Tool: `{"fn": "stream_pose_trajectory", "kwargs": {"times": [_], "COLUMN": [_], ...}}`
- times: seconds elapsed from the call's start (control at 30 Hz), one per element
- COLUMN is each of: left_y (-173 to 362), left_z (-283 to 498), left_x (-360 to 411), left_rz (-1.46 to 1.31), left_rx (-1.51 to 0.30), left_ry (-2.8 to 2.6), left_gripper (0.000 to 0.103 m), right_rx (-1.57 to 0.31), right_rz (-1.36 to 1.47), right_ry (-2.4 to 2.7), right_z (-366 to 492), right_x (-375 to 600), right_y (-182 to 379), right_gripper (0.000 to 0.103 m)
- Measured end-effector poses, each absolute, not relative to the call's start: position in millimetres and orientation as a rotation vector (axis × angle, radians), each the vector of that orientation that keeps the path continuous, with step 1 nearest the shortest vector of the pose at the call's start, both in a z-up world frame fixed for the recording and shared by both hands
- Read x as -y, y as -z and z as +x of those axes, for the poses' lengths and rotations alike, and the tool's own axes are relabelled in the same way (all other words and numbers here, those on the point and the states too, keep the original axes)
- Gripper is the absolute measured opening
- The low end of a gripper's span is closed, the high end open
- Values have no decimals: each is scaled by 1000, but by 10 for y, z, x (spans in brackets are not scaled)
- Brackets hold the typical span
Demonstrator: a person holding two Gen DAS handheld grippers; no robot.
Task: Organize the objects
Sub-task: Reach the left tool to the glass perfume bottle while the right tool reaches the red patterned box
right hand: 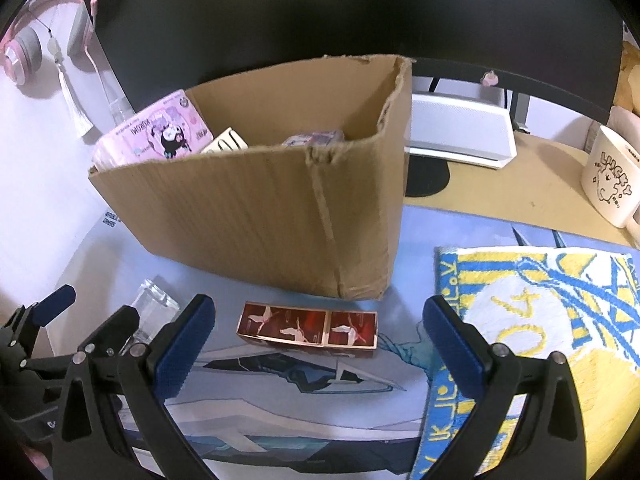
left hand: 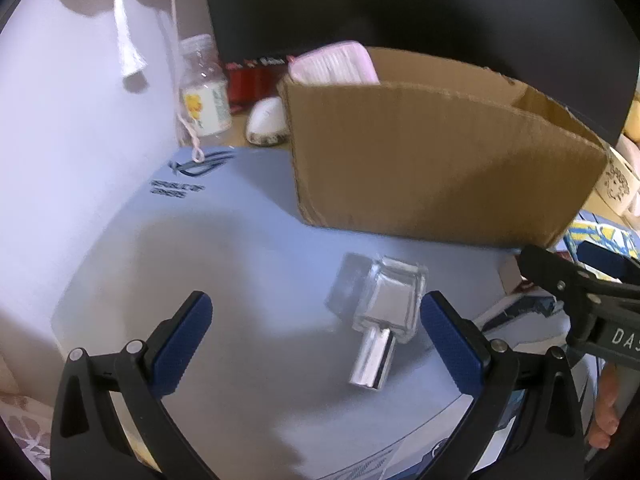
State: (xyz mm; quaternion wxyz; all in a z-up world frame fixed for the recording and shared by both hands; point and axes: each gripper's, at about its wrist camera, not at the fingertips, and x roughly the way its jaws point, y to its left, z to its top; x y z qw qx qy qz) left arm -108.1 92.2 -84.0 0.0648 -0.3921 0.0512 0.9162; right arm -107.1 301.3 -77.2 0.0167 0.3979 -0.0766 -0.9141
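Note:
A clear glass bottle (left hand: 390, 304) with a silver cap lies on the blue desk mat (left hand: 224, 248), close to the inner side of my left gripper's right finger. My left gripper (left hand: 316, 328) is open and holds nothing. Behind the bottle stands an open cardboard box (left hand: 436, 168) with a pink pack (left hand: 336, 63) inside. In the right wrist view, a red patterned rectangular case (right hand: 308, 329) lies flat in front of the box (right hand: 272, 216). My right gripper (right hand: 320, 334) is open around the space just before the case. The glass bottle (right hand: 154, 312) and the left gripper (right hand: 86, 320) show at the left.
A yellow and blue towel (right hand: 540, 320) lies on the mat at right. A cream mug (right hand: 612, 184) and a white speaker (right hand: 460, 136) stand behind it. A small plastic bottle (left hand: 204, 88), a white mouse (left hand: 266, 122), a dark monitor (right hand: 320, 12) and pink headphones (right hand: 28, 44) line the back.

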Motion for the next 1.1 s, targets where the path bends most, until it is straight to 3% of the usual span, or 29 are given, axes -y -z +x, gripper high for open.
{"fn": "stream_pose_trajectory", "kwargs": {"times": [0.3,0.73,1.1], "left_y": [955,1020,1024], "left_z": [-1116,-1177,-1101], "left_x": [-997,-898,-899], "left_rz": [-1228,-1257,-1209], "left_rx": [-210,-105,-168], "left_ry": [-2750,-2714,-2719], "left_gripper": [103,103,103], "right_rx": [215,172,85], "right_rz": [1326,1396,1457], "right_ry": [2829,2872,2871], "right_z": [-1157,-1213,-1283], "right_x": [-2934,-2839,-2757], "right_y": [902,948,994], "right_gripper": [103,103,103]}}
